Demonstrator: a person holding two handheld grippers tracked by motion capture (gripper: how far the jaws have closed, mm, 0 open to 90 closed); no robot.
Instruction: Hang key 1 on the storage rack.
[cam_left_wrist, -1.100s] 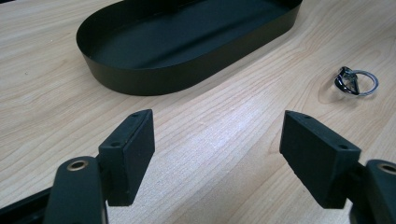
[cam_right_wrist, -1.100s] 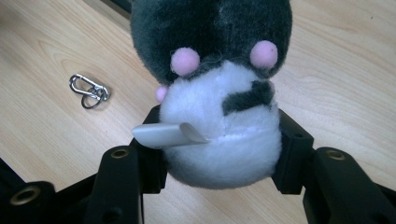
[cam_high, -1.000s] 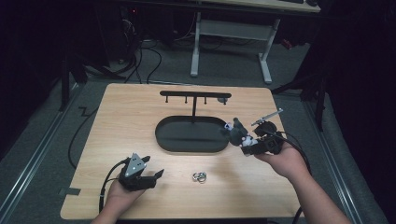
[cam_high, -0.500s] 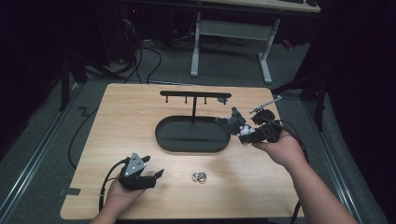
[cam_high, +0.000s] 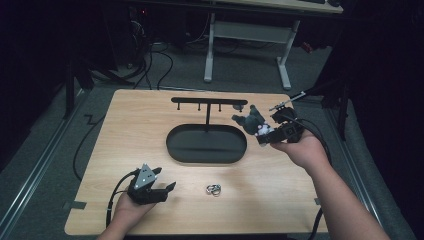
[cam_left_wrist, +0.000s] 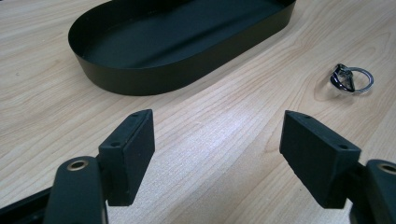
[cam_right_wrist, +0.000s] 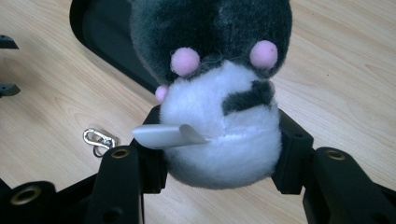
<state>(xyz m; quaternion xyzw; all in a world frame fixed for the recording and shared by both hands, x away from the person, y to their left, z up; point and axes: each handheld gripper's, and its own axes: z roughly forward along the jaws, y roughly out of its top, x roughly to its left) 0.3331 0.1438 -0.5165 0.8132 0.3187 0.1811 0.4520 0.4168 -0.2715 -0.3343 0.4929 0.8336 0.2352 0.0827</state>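
My right gripper (cam_high: 261, 131) is shut on a small grey-and-white plush toy (cam_high: 250, 120) with pink spots, held in the air just right of the black oval tray (cam_high: 206, 144). In the right gripper view the plush toy (cam_right_wrist: 219, 93) bulges between both pads, a white tag sticking out of it. My left gripper (cam_high: 169, 189) rests at the table's front left, open, its jaws (cam_left_wrist: 224, 154) wide apart over bare wood. A metal key ring with a clasp (cam_high: 214, 189) lies on the table between the hands; the key ring (cam_left_wrist: 350, 79) also lies ahead of the left jaws.
A black T-shaped stand with small hooks (cam_high: 209, 103) rises from the tray's far side. The wooden table (cam_high: 125, 130) ends near a desk frame (cam_high: 245, 35) and cables on the floor behind. Each gripper trails a black cable.
The right hand has lifted the plush toy upward and a little farther from me, beside the stand's right end. The left hand has stayed put.
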